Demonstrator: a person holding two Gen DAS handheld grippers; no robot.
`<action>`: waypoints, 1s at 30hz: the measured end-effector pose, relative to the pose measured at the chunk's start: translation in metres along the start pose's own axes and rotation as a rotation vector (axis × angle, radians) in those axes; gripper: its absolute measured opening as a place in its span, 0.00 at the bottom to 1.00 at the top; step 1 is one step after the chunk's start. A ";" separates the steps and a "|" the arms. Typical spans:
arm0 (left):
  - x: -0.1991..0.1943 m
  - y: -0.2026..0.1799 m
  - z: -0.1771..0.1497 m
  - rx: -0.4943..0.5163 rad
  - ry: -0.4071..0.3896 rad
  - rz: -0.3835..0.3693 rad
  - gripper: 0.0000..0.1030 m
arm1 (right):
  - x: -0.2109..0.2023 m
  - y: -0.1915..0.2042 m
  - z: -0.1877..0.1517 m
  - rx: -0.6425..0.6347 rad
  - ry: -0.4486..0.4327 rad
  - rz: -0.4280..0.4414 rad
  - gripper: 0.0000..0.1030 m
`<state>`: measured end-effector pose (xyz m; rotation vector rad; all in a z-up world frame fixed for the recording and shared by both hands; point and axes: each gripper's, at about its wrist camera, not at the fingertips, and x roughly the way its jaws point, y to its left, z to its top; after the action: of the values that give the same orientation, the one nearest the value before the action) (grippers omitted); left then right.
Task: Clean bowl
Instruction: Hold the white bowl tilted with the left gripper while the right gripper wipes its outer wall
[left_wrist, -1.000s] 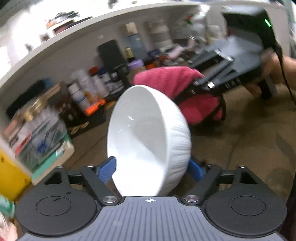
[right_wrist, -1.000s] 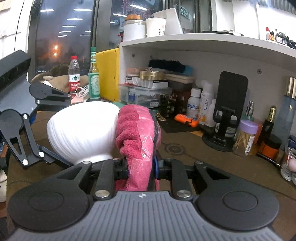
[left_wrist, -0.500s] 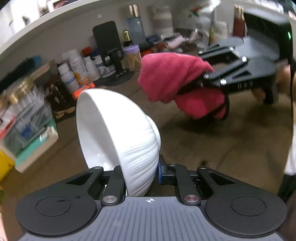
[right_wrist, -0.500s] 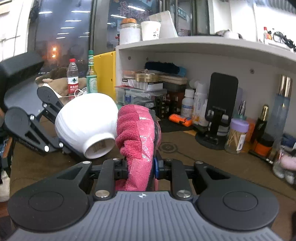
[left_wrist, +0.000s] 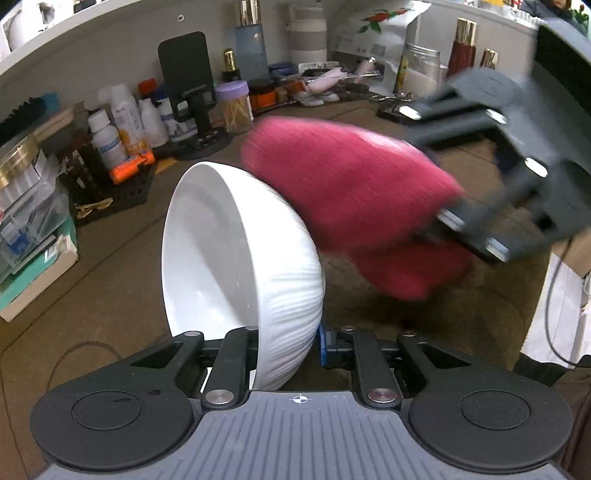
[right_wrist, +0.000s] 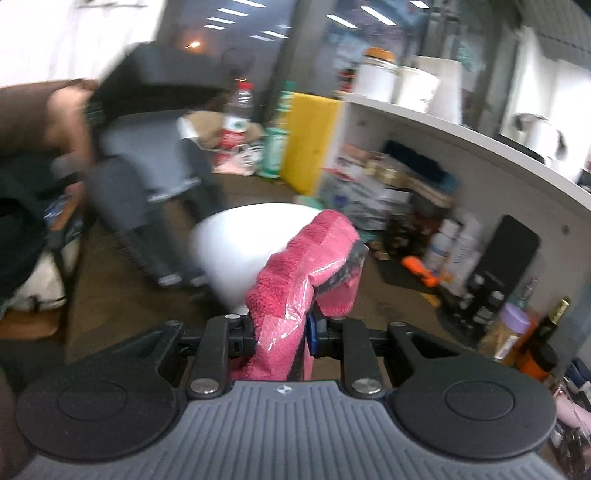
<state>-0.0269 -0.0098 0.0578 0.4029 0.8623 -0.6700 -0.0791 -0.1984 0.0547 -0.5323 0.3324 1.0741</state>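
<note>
Each wrist camera looks close along its own gripper, facing the other; both share the bowl and cloth

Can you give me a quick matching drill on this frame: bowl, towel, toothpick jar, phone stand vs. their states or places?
Things:
1. white bowl
2. pink towel
3. toothpick jar
4. phone stand

States:
A. standing under the shelf, black
B. pinched in the right gripper
C. held on edge by the left gripper
D. purple lid

Pairs: 1-C, 2-B, 3-D, 4-A
</note>
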 end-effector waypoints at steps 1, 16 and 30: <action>0.001 0.001 0.001 -0.002 0.003 -0.003 0.18 | -0.003 0.006 0.000 -0.015 -0.002 0.026 0.22; 0.012 0.024 0.012 -0.007 0.012 -0.045 0.81 | 0.019 -0.074 -0.006 0.298 -0.070 -0.239 0.22; 0.027 0.036 0.024 0.066 -0.039 -0.122 0.20 | 0.023 -0.108 -0.039 0.443 -0.066 -0.287 0.22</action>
<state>0.0239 -0.0078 0.0522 0.3978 0.8342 -0.8185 0.0283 -0.2430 0.0381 -0.1412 0.4086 0.7082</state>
